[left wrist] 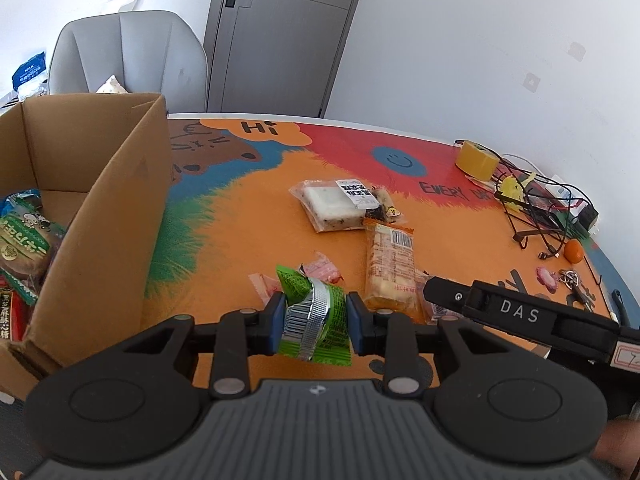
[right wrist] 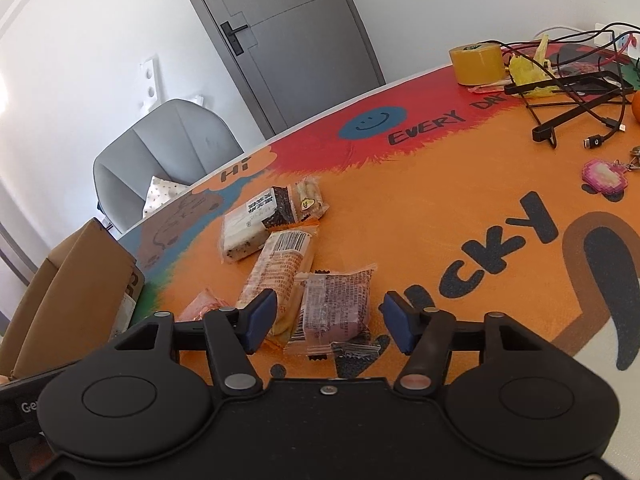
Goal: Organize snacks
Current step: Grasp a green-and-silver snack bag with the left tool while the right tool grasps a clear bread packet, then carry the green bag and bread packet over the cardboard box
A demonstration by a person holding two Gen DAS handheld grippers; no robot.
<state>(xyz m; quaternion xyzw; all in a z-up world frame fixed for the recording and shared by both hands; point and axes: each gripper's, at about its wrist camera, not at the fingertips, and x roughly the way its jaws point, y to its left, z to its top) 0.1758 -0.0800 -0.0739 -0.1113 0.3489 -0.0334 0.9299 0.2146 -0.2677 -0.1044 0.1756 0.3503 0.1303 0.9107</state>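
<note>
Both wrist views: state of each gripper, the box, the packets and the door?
Left gripper: shut on green foil snack packet.
Right gripper: open, over purple wrapped snack.
Brown cardboard box: open, holding snacks.
Orange wrapped cake: lying flat, sealed.
Grey door: closed.

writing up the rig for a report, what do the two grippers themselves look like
Both are matte black plastic with two round discs on the body, angular linkage arms with silver pivot pins, and blue pads on the fingertips. The left gripper has a grey ribbed panel at its centre; the right gripper has a plain black one with a single screw. Seen from the left camera, the right gripper's side reads "DAS" in white. No cables show.
</note>
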